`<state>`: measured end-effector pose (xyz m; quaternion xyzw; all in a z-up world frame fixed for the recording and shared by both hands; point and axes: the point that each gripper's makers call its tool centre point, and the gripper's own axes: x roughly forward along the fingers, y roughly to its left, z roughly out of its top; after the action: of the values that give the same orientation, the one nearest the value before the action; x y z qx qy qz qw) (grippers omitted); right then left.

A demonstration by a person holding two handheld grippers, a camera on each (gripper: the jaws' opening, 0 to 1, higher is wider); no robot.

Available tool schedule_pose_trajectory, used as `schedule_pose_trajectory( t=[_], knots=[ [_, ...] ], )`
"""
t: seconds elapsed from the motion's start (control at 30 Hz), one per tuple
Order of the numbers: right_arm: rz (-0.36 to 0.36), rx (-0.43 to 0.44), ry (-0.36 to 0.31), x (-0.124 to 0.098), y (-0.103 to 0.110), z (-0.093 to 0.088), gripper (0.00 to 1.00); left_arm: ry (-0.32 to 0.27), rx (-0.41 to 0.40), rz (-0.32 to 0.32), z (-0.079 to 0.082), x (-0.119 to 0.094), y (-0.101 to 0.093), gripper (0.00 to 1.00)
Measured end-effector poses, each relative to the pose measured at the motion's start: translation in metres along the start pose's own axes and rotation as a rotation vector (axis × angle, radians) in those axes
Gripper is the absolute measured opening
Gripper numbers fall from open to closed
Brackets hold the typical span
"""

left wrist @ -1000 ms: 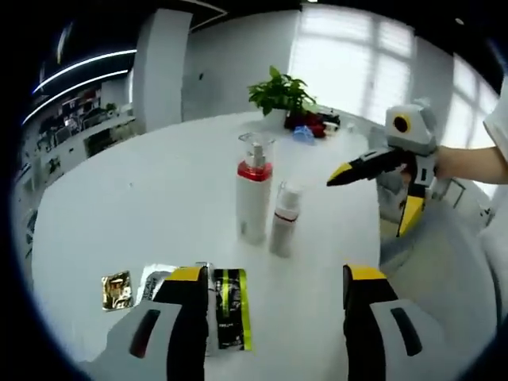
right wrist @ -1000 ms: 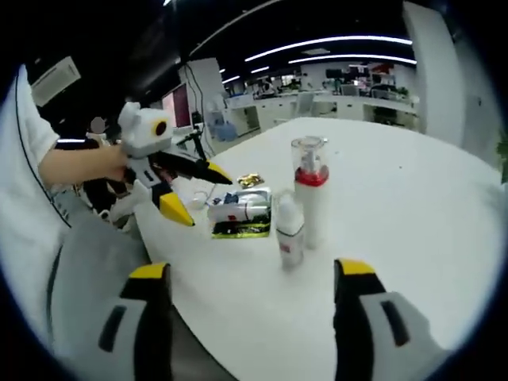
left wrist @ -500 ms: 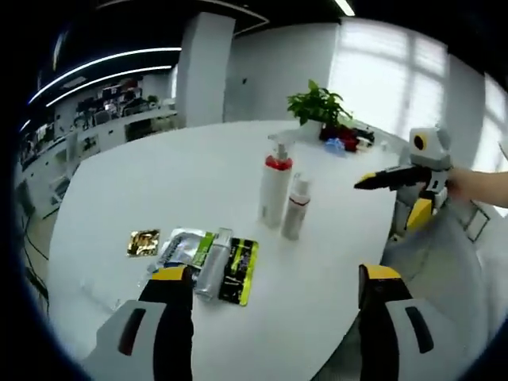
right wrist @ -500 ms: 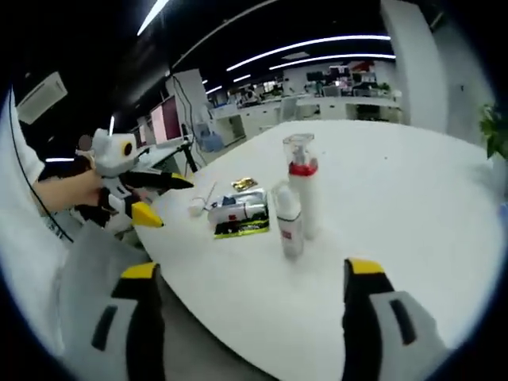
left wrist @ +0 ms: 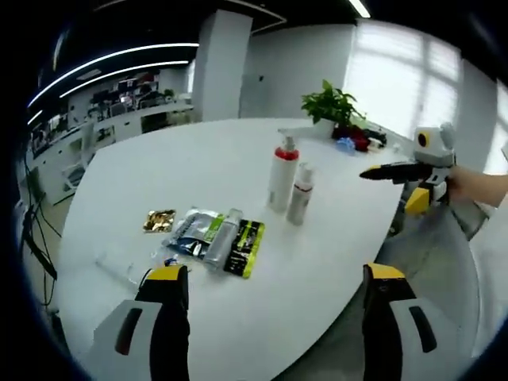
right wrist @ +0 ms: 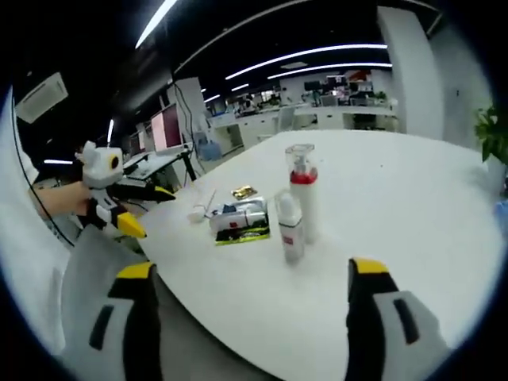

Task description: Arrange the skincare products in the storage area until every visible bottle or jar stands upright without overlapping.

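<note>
Well beyond both sets of spread, empty fingers, the tall pump bottle [left wrist: 282, 179] [right wrist: 302, 202] and the shorter bottle [left wrist: 299, 194] [right wrist: 290, 228] stand upright just beside each other on the white surface [left wrist: 182, 159] [right wrist: 397, 190]. Flat sachets [left wrist: 208, 238] [right wrist: 236, 220] lie near them. Each of the left gripper [left wrist: 270, 298] [right wrist: 133, 208] and right gripper [right wrist: 250, 294] [left wrist: 394, 181] hangs off the surface's near edge, touching nothing.

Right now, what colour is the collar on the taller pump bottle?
Red, on the white pump bottle; clearest in the right gripper view.
</note>
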<state>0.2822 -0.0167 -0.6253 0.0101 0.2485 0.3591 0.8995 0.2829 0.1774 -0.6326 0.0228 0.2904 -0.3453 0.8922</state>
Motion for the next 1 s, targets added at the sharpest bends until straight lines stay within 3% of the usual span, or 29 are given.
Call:
schedule_pose_trajectory(
  t=[0.47, 0.63, 0.77, 1.0],
  knots=[
    [-0.026, 0.009, -0.008, -0.004, -0.004, 0.000, 0.98, 0.046, 0.045, 0.006, 0.006, 0.017, 0.014, 0.88],
    [-0.031, 0.013, 0.001, -0.002, -0.004, -0.003, 0.96, 0.081, 0.071, -0.010, 0.008, 0.031, 0.022, 0.82],
    [-0.034, -0.005, 0.021, -0.001, -0.002, -0.008, 0.95, 0.142, 0.103, -0.025, 0.007, 0.045, 0.027, 0.72],
    [-0.044, -0.010, 0.015, -0.003, -0.004, -0.003, 0.93, 0.221, 0.120, -0.016, 0.010, 0.078, 0.050, 0.62]
  ],
)
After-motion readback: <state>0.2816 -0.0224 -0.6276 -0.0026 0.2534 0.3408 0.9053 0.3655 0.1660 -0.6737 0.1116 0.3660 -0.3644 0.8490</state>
